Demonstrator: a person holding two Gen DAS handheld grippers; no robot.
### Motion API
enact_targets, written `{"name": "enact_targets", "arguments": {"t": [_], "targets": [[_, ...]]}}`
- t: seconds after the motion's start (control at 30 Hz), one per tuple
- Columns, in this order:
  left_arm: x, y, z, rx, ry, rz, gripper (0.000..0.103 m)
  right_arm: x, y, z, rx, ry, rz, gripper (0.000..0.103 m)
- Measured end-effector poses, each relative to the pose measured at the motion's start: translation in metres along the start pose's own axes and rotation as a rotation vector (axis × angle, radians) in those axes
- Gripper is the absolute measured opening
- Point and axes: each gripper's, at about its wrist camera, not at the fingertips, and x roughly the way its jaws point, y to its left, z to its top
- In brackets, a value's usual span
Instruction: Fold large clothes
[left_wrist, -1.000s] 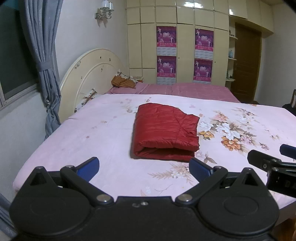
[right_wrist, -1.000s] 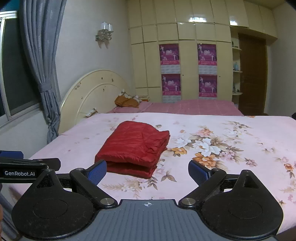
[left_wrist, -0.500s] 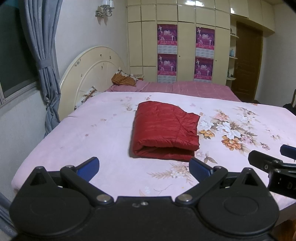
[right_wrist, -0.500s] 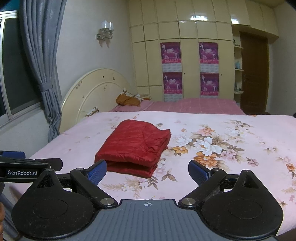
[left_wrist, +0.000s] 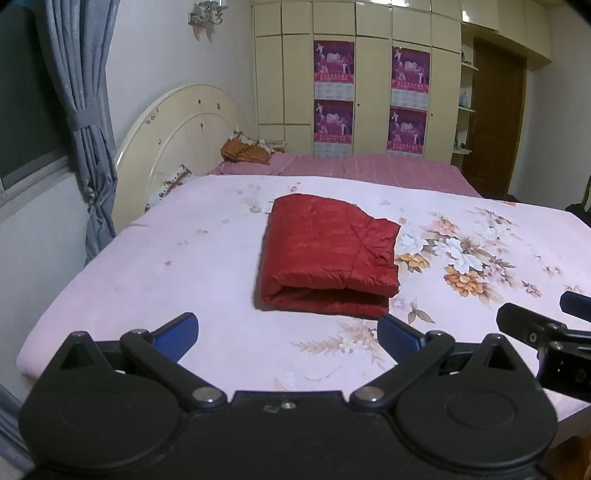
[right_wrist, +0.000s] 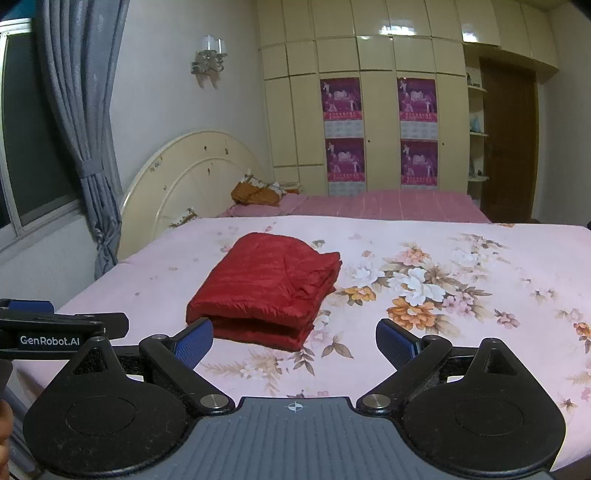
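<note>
A red quilted garment (left_wrist: 328, 254) (right_wrist: 266, 288) lies folded into a thick rectangle on the pink floral bed (left_wrist: 147, 266) (right_wrist: 480, 332), its folded edge facing me. My left gripper (left_wrist: 288, 330) is open and empty, held back from the garment above the bed's near edge. My right gripper (right_wrist: 294, 338) is open too, with nothing between its blue pads, and stands just short of the garment's near side. Each gripper shows at the edge of the other's view.
A cream headboard (right_wrist: 192, 184) and a grey curtain (right_wrist: 81, 129) stand at the left. An orange-brown pillow (right_wrist: 255, 194) lies on a second pink bed in front of the wardrobe (right_wrist: 369, 110). A brown door (right_wrist: 509, 147) is at the right.
Both grippers have tilted and drifted slightly, so the garment sits a little lower in the left view and the room has shifted in the right view. The garment has not moved.
</note>
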Motion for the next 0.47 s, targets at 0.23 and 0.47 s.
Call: {"name": "enact_targets", "arguments": {"t": [0.23, 0.47], "targets": [[0.022, -0.001, 0.004, 0.005, 0.039, -0.025, 0.103, 0.017, -0.007, 0.0, 0.014, 0.029, -0.006, 0.094], [0.05, -0.006, 0.017, 0.016, 0.018, -0.042, 0.103, 0.043, -0.017, 0.002, 0.032, 0.058, -0.022, 0.094]]}}
